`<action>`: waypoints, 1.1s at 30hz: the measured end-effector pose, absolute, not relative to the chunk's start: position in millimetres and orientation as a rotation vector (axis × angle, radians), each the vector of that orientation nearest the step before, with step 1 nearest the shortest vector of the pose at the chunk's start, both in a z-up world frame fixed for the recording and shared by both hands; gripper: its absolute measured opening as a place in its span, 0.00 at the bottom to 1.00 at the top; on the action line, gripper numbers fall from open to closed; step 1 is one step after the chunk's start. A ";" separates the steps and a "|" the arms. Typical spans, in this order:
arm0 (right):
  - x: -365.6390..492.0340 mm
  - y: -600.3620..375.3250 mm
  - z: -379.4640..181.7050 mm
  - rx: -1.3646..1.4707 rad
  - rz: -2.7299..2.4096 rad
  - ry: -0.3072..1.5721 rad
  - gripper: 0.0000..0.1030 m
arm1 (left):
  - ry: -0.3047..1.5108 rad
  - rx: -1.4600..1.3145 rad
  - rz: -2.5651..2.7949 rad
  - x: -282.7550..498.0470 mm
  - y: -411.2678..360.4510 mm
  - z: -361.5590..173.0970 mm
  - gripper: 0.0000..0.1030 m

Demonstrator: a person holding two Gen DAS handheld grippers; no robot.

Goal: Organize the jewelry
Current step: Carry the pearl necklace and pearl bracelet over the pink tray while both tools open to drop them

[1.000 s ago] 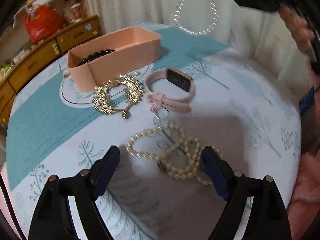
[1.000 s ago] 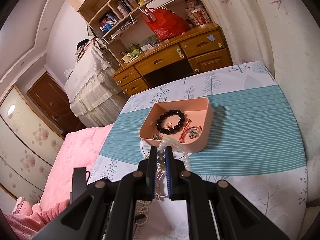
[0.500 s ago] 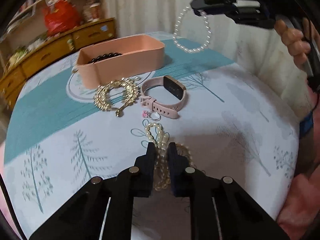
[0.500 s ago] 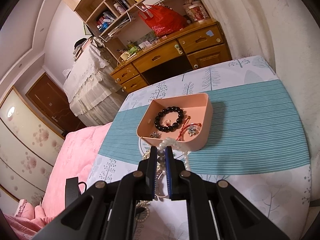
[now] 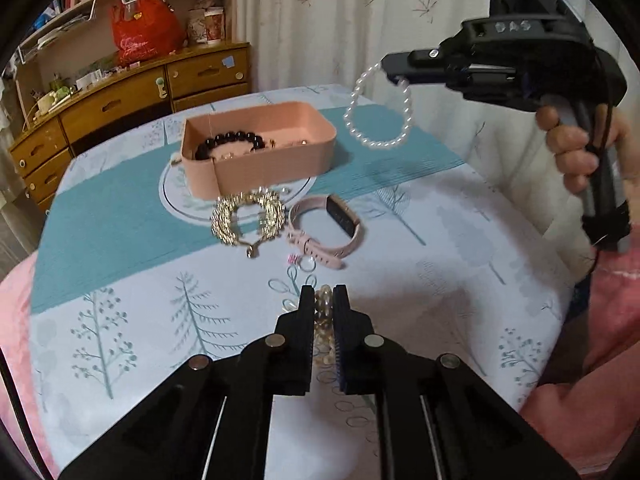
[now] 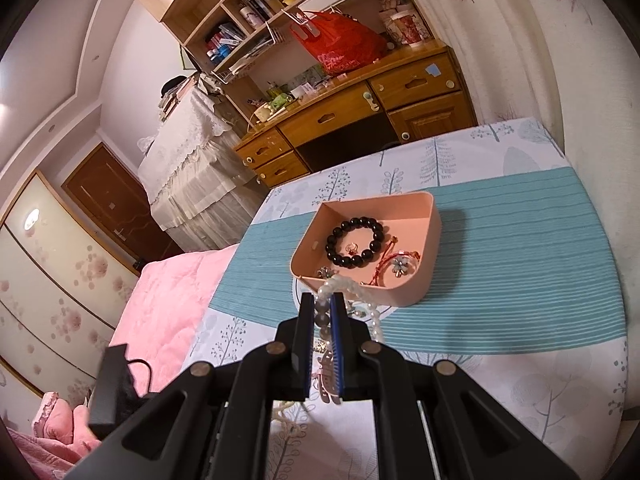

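My left gripper (image 5: 323, 294) is shut on a cream pearl necklace (image 5: 323, 320) and holds it above the tablecloth. My right gripper (image 6: 322, 300) is shut on a white pearl bracelet (image 6: 360, 296); in the left wrist view the bracelet (image 5: 378, 112) hangs in the air right of the pink box (image 5: 280, 160). The pink box (image 6: 434, 236) holds a black bead bracelet (image 6: 356, 242), a red cord bracelet (image 6: 394, 264) and small pieces. A gold necklace (image 5: 248, 216), a pink watch (image 5: 324, 228) and a small ring (image 5: 307, 264) lie on the cloth.
The table carries a white and teal tree-print cloth (image 5: 120, 216). A wooden desk with drawers (image 5: 120, 108) and shelves stands beyond it. Pink bedding (image 6: 168, 300) lies beside the table. A hand (image 5: 580, 148) holds the right gripper's handle.
My left gripper closed on the cream pearl necklace and lifted it off the cloth. My right gripper with the white bracelet moved nearer the pink box.
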State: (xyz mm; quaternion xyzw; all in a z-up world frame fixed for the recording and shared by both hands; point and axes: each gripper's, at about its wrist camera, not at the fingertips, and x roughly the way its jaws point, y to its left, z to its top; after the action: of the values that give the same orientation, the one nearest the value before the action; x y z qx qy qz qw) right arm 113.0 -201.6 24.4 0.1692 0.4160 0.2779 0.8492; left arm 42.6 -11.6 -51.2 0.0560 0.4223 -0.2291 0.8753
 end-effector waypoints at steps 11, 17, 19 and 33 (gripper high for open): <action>127.5 -189.3 52.7 0.286 0.626 0.820 0.08 | 0.823 0.112 -0.466 68.4 -2.6 27.3 0.06; 148.4 -179.9 49.6 0.242 0.617 0.834 0.08 | 0.733 0.085 -0.445 99.1 5.3 62.0 0.06; 154.2 -178.6 46.8 0.243 0.620 0.837 0.08 | 0.704 0.084 -0.417 111.2 7.5 67.8 0.06; 203.2 -176.6 -18.6 0.267 0.548 0.914 0.08 | 0.776 -0.057 -0.367 222.8 3.9 1.8 0.07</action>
State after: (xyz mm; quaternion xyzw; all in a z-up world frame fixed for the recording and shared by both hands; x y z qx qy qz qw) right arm 203.2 -176.6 -18.6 0.1269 0.4345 0.2606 0.8528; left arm 222.8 3.9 1.8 -0.0277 0.3762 -0.1778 0.9089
